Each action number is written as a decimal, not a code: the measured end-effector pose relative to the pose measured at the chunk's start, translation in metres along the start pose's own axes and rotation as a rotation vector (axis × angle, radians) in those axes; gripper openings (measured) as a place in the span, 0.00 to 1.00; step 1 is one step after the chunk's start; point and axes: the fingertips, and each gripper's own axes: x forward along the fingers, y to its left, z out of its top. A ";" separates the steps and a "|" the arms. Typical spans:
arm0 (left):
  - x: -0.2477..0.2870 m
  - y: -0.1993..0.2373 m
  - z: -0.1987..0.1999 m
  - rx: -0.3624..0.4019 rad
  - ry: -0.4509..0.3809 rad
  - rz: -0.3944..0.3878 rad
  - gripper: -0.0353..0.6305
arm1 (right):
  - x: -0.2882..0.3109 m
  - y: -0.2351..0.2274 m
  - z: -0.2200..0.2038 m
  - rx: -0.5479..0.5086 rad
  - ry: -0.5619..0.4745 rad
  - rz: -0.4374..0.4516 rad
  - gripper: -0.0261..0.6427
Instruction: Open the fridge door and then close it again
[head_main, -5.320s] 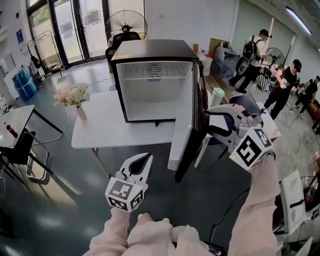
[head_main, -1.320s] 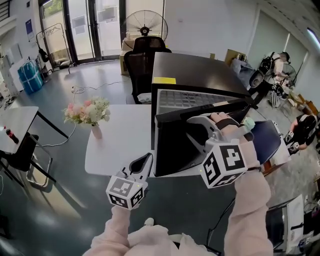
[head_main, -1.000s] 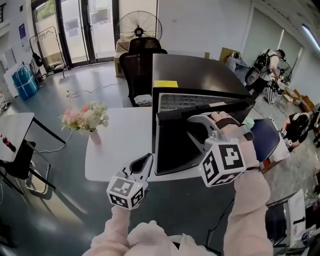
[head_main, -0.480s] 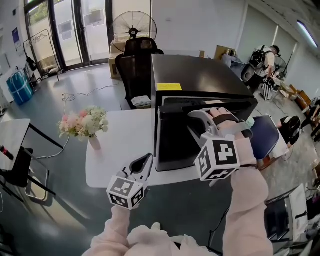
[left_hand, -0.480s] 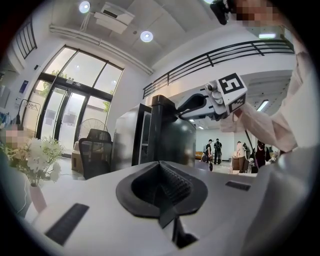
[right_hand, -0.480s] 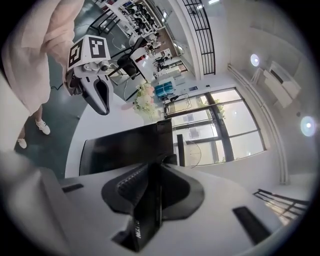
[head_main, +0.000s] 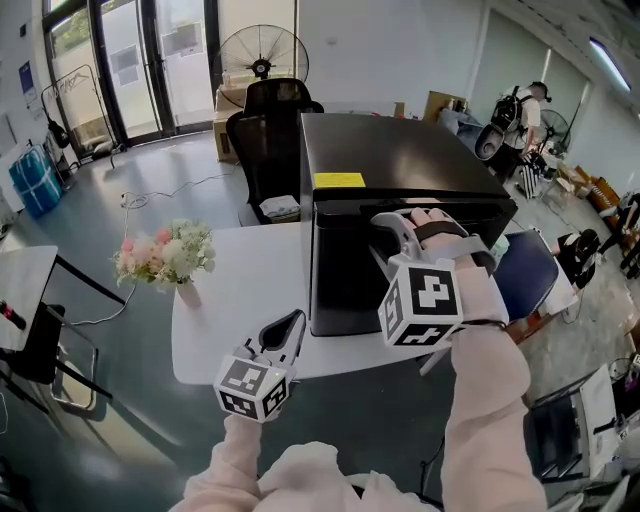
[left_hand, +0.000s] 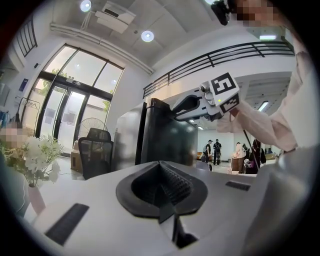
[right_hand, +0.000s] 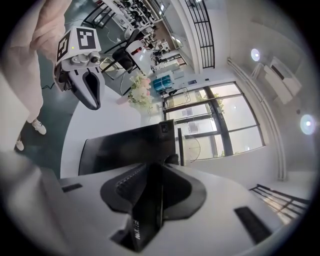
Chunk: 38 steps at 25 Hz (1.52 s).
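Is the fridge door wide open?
No, the fridge door lies flat against the fridge, with none of its inside showing.

Pale pink sleeves, the left sleeve (head_main: 232, 462) and the right sleeve (head_main: 487, 400), cover both arms low in the head view. The left gripper (head_main: 288, 326) and the right gripper (head_main: 385, 228) have white shells, black ribbed jaw linings and cubes of black-and-white square markers.

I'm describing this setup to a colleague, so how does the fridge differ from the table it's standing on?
The fridge is black; the table is white. The fridge is a box with its door shut; the table is a thin flat slab. The fridge is the load, while the table carries it and a vase of flowers. Both are rectangular, with straight edges.
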 end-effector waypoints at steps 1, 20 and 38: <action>0.000 0.001 -0.001 -0.002 0.001 0.000 0.07 | 0.003 -0.001 0.000 0.004 0.002 0.000 0.19; 0.003 0.002 -0.004 -0.017 -0.004 -0.004 0.07 | 0.010 -0.005 -0.002 0.063 -0.017 -0.037 0.21; -0.013 -0.011 -0.006 -0.011 0.002 -0.004 0.07 | -0.019 -0.002 -0.008 0.175 -0.124 -0.146 0.25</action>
